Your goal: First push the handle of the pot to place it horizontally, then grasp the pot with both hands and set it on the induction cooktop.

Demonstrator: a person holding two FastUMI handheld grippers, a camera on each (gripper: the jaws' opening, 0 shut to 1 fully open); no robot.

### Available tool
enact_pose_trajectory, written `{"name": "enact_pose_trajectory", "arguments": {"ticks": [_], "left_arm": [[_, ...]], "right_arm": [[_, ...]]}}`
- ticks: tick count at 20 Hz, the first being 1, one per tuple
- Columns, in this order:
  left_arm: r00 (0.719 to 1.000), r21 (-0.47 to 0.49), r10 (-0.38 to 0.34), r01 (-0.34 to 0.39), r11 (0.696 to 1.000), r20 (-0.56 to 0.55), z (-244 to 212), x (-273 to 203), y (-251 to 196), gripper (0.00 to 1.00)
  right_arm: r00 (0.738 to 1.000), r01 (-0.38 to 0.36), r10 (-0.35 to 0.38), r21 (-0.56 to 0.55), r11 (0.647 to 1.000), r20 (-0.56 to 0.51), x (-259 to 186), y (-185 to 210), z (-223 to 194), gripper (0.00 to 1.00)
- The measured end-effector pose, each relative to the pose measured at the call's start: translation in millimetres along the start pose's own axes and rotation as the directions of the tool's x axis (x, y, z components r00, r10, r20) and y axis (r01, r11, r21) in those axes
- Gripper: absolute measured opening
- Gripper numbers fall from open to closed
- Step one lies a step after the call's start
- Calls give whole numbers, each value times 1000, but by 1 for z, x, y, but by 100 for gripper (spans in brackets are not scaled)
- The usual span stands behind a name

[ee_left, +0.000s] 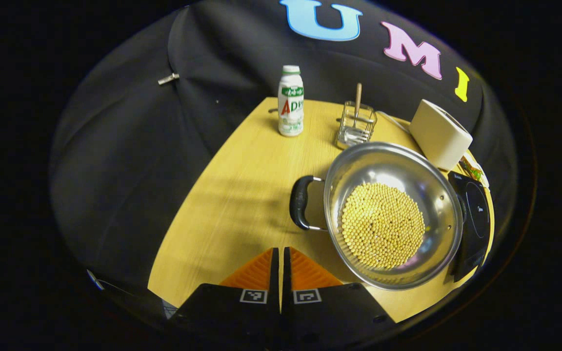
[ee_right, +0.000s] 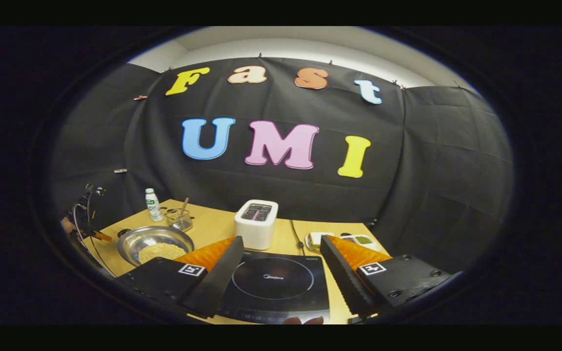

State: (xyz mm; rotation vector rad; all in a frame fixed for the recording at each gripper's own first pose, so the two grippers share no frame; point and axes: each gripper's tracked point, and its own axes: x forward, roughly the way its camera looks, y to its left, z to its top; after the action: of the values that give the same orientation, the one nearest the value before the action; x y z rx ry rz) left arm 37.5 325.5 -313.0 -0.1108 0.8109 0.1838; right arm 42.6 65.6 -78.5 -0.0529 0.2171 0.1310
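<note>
I am looking along the left gripper and seeing its jaws clenched together with nothing between them, hovering over the wooden tabletop just short of the pot. The pot is sitting on the tabletop, holding a mound of yellow beans, its black handle pointing toward the open side of the tabletop and its far edge touching or overlapping the induction cooktop. Behind it a white bottle, a wire holder with a wooden stick in it, and a white toaster are standing. In the right gripper view, the right gripper is hanging with its jaws released wide above the induction cooktop, the pot lying well off to its left, beside the toaster.
</note>
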Motion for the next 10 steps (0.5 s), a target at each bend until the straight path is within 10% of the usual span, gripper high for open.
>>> {"name": "enact_pose_trajectory", "arguments": {"ticks": [4, 10], "left_arm": [[991, 63, -18, 10, 998, 134, 29, -13, -2, 5], [968, 52, -139, 130, 990, 211, 54, -11, -28, 58]], "right_arm": [[990, -112, 114, 28, 993, -84, 27, 48, -26, 98], [952, -193, 210, 95, 976, -221, 63, 108, -68, 98]]}}
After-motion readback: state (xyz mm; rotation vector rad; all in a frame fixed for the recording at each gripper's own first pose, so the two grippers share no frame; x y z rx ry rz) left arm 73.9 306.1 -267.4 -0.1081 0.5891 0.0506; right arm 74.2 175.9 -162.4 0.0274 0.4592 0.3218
